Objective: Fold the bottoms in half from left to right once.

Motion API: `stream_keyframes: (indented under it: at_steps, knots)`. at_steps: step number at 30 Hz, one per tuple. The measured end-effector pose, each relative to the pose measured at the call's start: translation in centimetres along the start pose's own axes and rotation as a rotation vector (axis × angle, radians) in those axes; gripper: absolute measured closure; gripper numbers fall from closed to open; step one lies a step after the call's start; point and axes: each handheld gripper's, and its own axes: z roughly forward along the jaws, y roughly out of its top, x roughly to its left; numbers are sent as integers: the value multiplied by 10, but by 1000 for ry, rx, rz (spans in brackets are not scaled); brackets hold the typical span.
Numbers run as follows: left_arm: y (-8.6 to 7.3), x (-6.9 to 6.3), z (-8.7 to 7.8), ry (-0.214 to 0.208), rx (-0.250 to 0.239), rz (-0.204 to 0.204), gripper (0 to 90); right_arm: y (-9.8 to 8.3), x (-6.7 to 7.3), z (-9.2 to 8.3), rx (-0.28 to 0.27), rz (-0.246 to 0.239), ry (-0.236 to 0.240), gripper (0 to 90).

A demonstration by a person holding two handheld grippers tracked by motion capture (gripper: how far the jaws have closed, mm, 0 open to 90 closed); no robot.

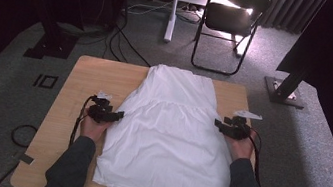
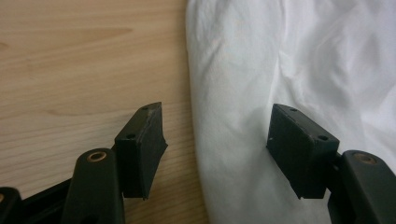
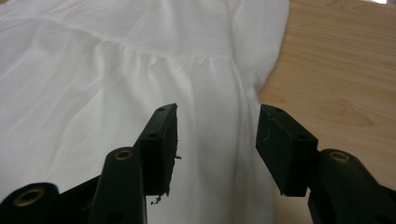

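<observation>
- One white dress (image 1: 167, 139) lies flat on the table (image 1: 80, 80), covering most of its middle and reaching from the far edge to the near one.
- Its long axis runs away from the person: the narrow top points to the far edge, the wide skirt hem to the near edge, where the cloth hangs slightly over.
- A gathered seam crosses it from side to side at about the level of the two hands.
- Left gripper (image 1: 109, 113) sits at the dress's left edge, its jaws pointing inward at the cloth; right gripper (image 1: 226, 127) sits at the right edge, pointing inward the other way.
- Both pairs of jaws stand open, with nothing pinched.
- High view gives the whole outline, the forearms in dark sleeves, and the room behind: a folding chair (image 1: 231, 23), cables on the carpet and dark stands.
- Left gripper view shows what the high view cannot: one jaw over bare wood, the other over the cloth, with the dress's rolled side edge (image 2: 201, 116) running between them.
- Right gripper view shows the gathered seam (image 3: 154, 56) close up, with fine pleats; the cloth's right edge lies between the jaws, the wood beyond it on the right.
- Whether the jaws touch the cloth I cannot tell.
</observation>
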Motion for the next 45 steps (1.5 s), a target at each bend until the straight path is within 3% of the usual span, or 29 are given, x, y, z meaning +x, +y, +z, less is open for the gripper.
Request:
stream_keyframes:
  at_steps: [4, 5, 6, 8, 11, 17, 24, 28, 30, 33, 34, 35, 36, 38, 40, 41, 42, 45]
  knots:
    - [2, -1, 4, -18, 3, 13, 451, 8, -3, 20, 31, 19, -3, 492]
    - [1, -3, 4, -28, 12, 47, 451, 9, -3, 26, 50, 24, -2, 545]
    - [1, -3, 3, -33, 23, 56, 678, 7, -1, 36, 100, 17, -14, 724]
    - [-1, -2, 1, -36, 37, 67, 867, 3, 2, 41, 156, 4, -52, 866]
    - [-4, -5, -7, -2, 58, 115, 891, -6, 4, 40, 174, 16, -58, 890]
    - [-28, -15, -42, 41, 48, 172, 892, -31, 16, 13, 156, 47, -18, 889]
    - [-75, -37, -84, 62, 5, 204, 890, -66, 47, -26, 156, 2, 9, 881]
    - [-96, -47, -102, 53, -3, 210, 890, -85, 60, -46, 147, -11, 17, 879]
    - [-109, -54, -106, 40, 39, 228, 890, -95, 64, -57, 142, 5, 26, 879]
    - [-119, -58, -110, 11, 53, 240, 880, -105, 64, -72, 159, 43, 51, 866]
    - [-119, -58, -113, 4, 33, 233, 857, -106, 64, -75, 165, 37, 60, 831]
    - [-116, -56, -115, -9, -8, 212, 777, -106, 64, -78, 169, 24, 64, 767]
    - [-112, -53, -118, -15, -47, 191, 663, -104, 65, -80, 154, 8, 67, 697]
    - [-101, -47, -121, -9, -97, 148, 563, -94, 63, -85, 110, 6, 51, 604]
    - [-94, -45, -121, 1, -121, 141, 509, -87, 62, -86, 90, 11, 47, 584]
    - [-79, -39, -117, 13, -156, 136, 509, -80, 60, -86, 72, 14, 52, 566]
    - [-72, -37, -112, 17, -160, 132, 497, -62, 58, -79, 55, 5, 49, 535]
    - [-53, -31, -90, 5, -149, 107, 490, -44, 56, -59, 53, 7, 59, 533]
